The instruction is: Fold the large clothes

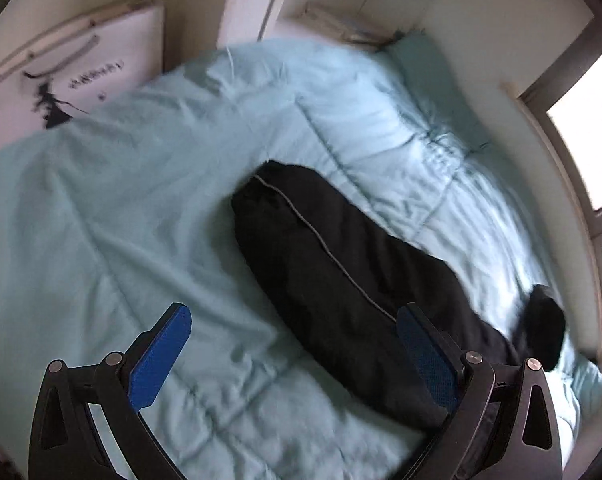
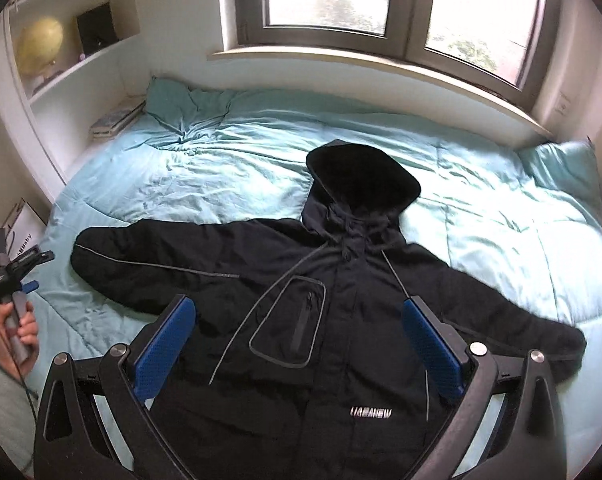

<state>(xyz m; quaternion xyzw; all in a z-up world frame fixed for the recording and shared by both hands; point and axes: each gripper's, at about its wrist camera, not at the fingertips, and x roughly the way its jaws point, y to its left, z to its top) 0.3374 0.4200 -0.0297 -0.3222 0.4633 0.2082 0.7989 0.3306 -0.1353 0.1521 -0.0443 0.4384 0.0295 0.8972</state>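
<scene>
A black hooded jacket (image 2: 325, 300) lies face up and spread out on a light blue quilt (image 2: 205, 168), sleeves out to both sides, hood (image 2: 361, 176) toward the window. My right gripper (image 2: 299, 320) is open and empty, above the jacket's chest. My left gripper (image 1: 293, 332) is open and empty, above the quilt beside the jacket's left sleeve (image 1: 325, 264). The left gripper also shows in the right wrist view (image 2: 31, 280), held in a hand at the bed's left edge.
The bed fills the room between a wall with shelves (image 2: 73, 40) on the left and a window sill (image 2: 381, 68) at the far side. Books (image 2: 113, 122) lie by the pillow corner. A white board (image 1: 73, 76) leans beyond the bed.
</scene>
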